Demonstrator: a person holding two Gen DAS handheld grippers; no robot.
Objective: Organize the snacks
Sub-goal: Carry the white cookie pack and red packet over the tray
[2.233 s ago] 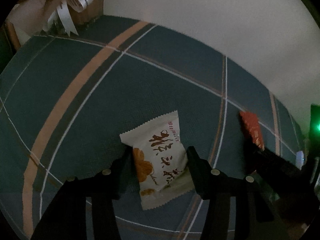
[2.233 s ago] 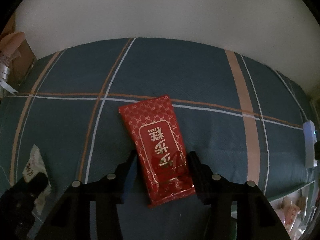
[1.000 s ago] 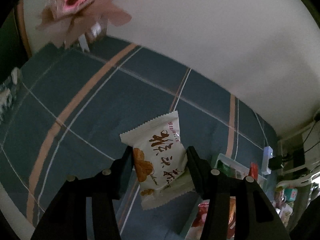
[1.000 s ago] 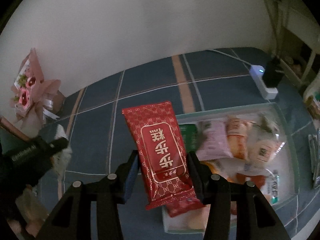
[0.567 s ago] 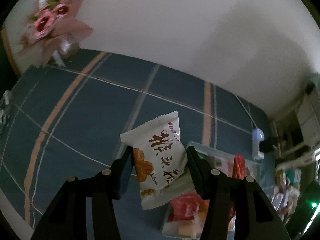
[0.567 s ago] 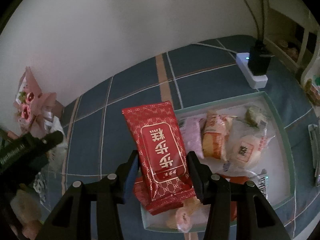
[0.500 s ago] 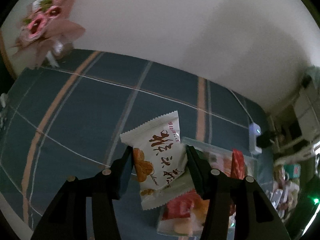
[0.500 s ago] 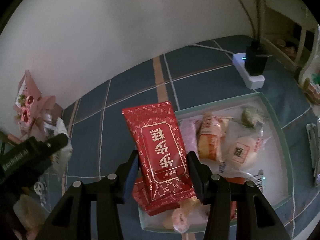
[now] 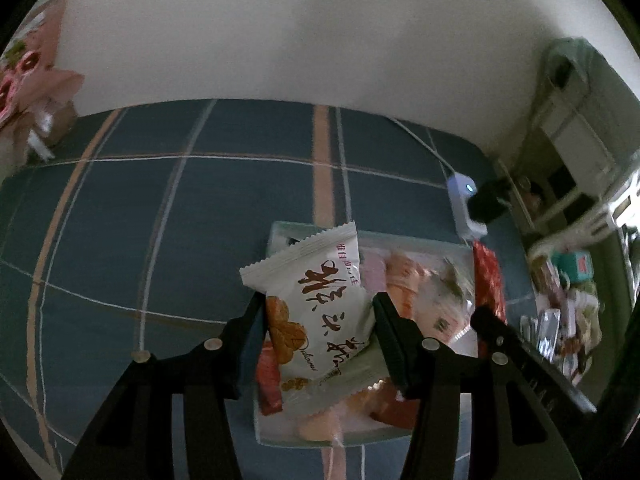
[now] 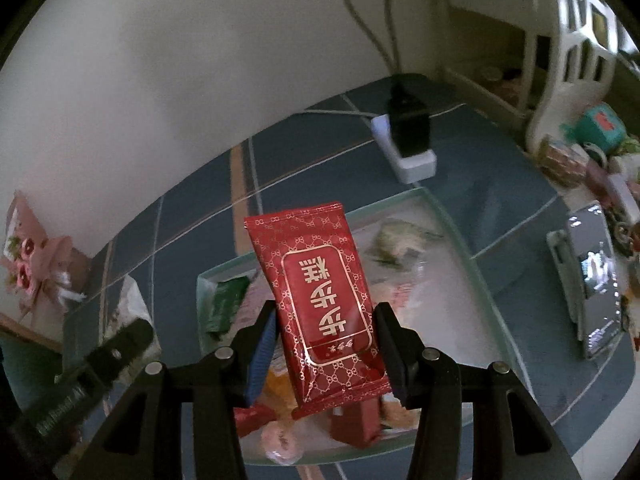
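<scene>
My left gripper (image 9: 318, 316) is shut on a white snack packet (image 9: 320, 308) with brown characters and holds it above the left part of a pale green tray (image 9: 280, 232) that holds several snacks. My right gripper (image 10: 324, 320) is shut on a red snack packet (image 10: 320, 300) with gold characters, held above the same tray (image 10: 460, 236). The red packet (image 9: 488, 280) and the right gripper's finger (image 9: 516, 344) show at the right of the left wrist view. The left gripper's finger (image 10: 100, 360) shows at the lower left of the right wrist view.
The tray lies on a blue plaid cloth (image 9: 160, 208). A white power strip with a black plug (image 10: 408, 148) lies behind the tray. A pink bouquet (image 10: 32, 272) stands at the far left. A phone (image 10: 592, 276) and small clutter (image 10: 580, 148) lie right of the tray.
Both grippers have lifted their packets off the cloth and carried them to the right, over the tray. Both jaws stay shut on the packets.
</scene>
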